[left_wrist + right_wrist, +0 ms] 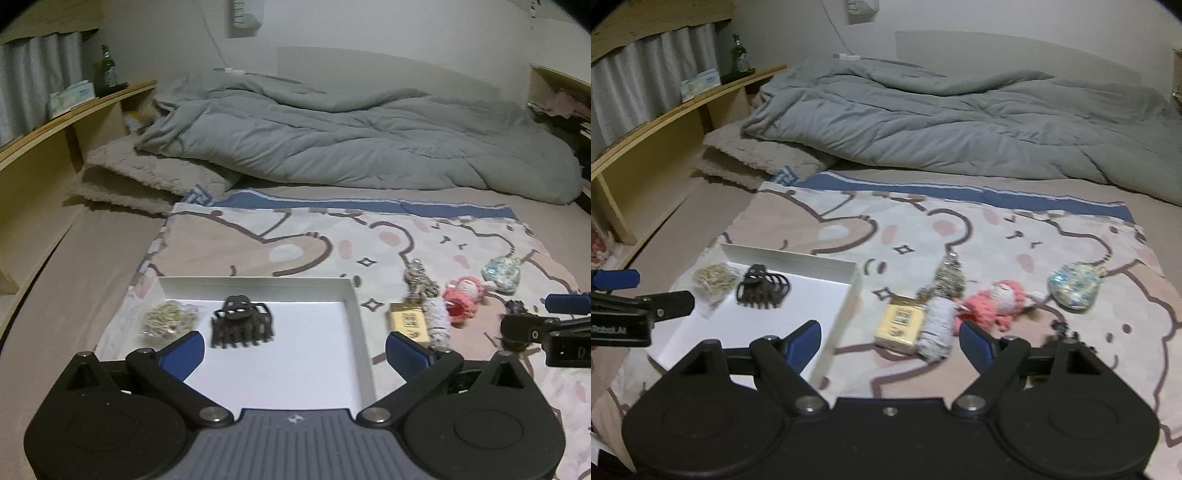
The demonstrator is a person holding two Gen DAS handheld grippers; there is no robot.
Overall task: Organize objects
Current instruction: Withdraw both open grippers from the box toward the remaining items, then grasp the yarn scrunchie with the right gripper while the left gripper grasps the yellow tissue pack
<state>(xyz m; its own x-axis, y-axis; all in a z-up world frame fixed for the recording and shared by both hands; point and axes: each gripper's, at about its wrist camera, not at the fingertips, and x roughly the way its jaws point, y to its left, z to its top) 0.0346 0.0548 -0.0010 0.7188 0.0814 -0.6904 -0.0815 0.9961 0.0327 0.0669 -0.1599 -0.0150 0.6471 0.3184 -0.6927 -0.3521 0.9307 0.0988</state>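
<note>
A white tray (354, 295) lies on the patterned blanket and holds a black hair claw (242, 326) and a bag of rubber bands (168, 319). My left gripper (295, 350) is open and empty above the tray's near part. Right of the tray lie a yellow tag with a grey fluffy keychain (918, 321), a pink knitted doll (995, 301), a pale blue pouch (1073, 290) and a small dark item (1062, 328). My right gripper (888, 341) is open and empty, just short of the yellow tag. The tray (849, 284) also shows in the right wrist view.
A crumpled grey duvet (351, 136) and a beige fleece blanket (147, 177) lie at the far end of the bed. A wooden shelf (55, 122) with a green bottle (105, 72) and a tissue pack runs along the left.
</note>
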